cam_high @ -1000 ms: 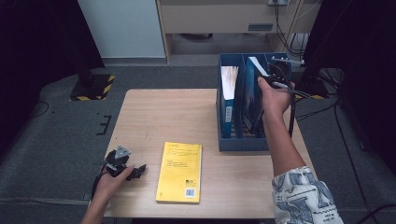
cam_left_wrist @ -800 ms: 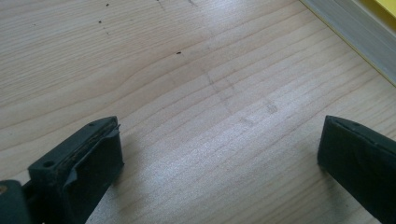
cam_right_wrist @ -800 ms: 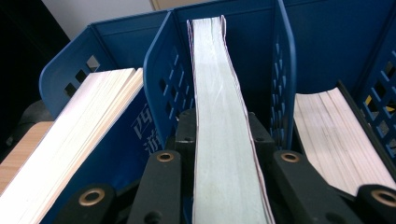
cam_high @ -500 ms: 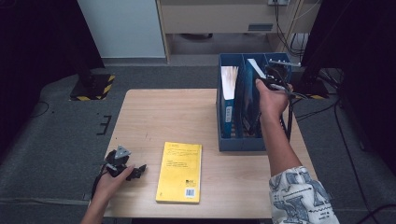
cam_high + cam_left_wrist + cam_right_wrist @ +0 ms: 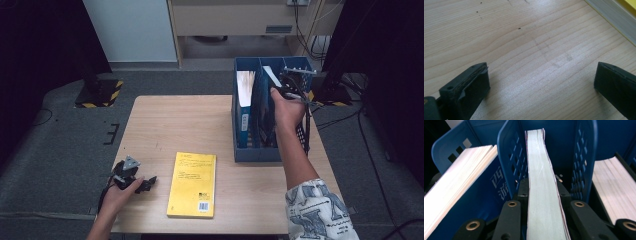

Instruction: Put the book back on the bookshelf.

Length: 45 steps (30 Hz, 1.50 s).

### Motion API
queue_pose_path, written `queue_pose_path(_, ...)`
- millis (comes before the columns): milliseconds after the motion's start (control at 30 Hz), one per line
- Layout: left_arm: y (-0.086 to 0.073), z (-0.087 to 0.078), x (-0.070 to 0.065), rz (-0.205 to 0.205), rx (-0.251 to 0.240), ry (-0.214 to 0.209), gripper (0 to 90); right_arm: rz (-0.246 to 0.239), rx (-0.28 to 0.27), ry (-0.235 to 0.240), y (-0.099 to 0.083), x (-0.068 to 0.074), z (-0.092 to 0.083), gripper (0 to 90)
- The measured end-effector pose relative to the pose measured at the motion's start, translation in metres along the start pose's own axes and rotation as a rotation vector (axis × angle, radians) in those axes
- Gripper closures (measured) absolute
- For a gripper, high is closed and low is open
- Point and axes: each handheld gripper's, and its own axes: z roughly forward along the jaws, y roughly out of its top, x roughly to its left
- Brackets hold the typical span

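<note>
A blue file rack [image 5: 260, 150] stands at the table's right side. My right gripper [image 5: 291, 84] reaches over its top, shut on a thin book [image 5: 270, 77] that stands in the middle slot. In the right gripper view the book's pale page edge [image 5: 541, 177] runs up between the jaws of the right gripper [image 5: 542, 195], flanked by two perforated blue dividers [image 5: 509, 157]. A yellow book [image 5: 192, 184] lies flat near the table's front edge. My left gripper [image 5: 134, 180] rests on the table to its left, and in the left gripper view this gripper [image 5: 541, 80] is open over bare wood.
Another book [image 5: 456, 185] leans in the rack's left slot and one more [image 5: 616, 185] fills the right slot. The yellow book's edge [image 5: 616, 17] crosses the top right corner of the left gripper view. Cables and dark stands surround the wooden table [image 5: 180, 120].
The right hand has edged slightly to the left with the book still in the rack. The left hand and the yellow book have not moved.
</note>
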Motion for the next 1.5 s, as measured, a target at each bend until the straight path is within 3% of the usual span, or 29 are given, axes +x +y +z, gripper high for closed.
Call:
queue_pose_path(500,0.0,0.0,-0.001,-0.004,0.0,0.0,0.0,-0.017,0.054,0.008,-0.005,0.0,-0.006,71.9)
queue_pose_path(1033,0.0,0.0,-0.001,0.0,0.003,-0.001,0.0,-0.015,0.084,0.051,-0.016,0.002,-0.016,68.9)
queue_pose_path(1500,0.0,0.0,-0.001,-0.003,0.0,-0.001,0.0,0.006,0.097,0.089,-0.011,0.005,-0.014,64.0)
